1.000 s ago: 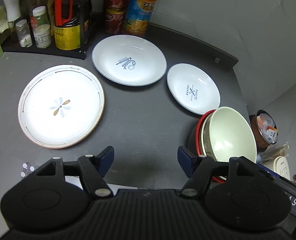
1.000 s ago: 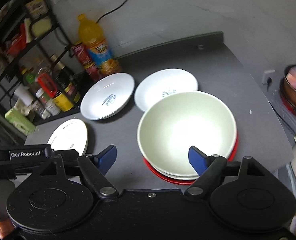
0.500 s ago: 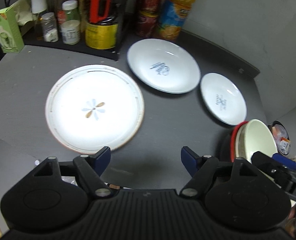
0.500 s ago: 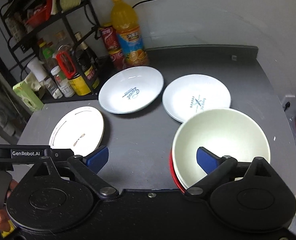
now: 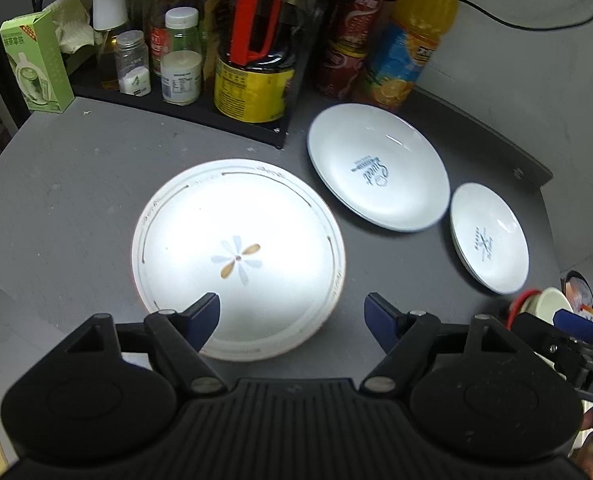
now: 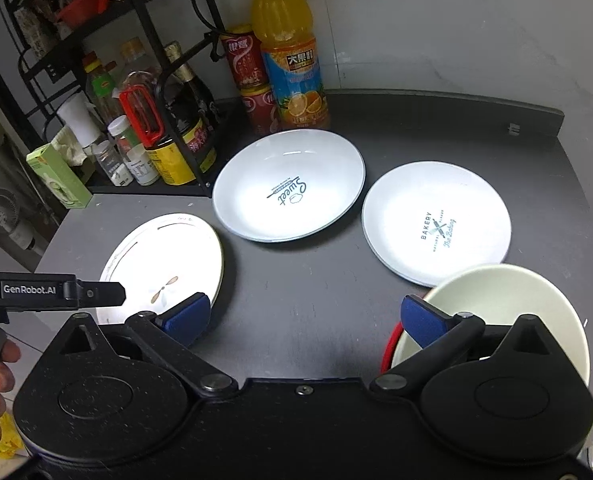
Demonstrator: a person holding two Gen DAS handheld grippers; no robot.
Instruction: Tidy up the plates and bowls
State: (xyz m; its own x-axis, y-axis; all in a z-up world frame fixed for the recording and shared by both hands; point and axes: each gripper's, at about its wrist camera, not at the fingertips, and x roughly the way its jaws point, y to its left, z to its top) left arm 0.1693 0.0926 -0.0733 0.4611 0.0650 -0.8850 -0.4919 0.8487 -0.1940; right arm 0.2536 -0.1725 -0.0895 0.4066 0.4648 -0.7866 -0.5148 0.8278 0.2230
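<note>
Swinging in over the flower plate [image 5: 236, 256], the left hand-held gripper [image 5: 292, 312], jaws spread empty, has lined up a first pickup

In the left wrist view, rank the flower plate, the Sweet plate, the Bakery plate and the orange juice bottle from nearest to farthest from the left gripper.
1. flower plate, directly under the left gripper.
2. Bakery plate, ahead on the right.
3. Sweet plate, ahead, too close to the Bakery plate to rank firmly.
4. orange juice bottle, at the back wall.

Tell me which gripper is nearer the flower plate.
Left. The left gripper hangs open over the flower plate's near edge; the right gripper is open farther right, by the stacked bowls.
</note>
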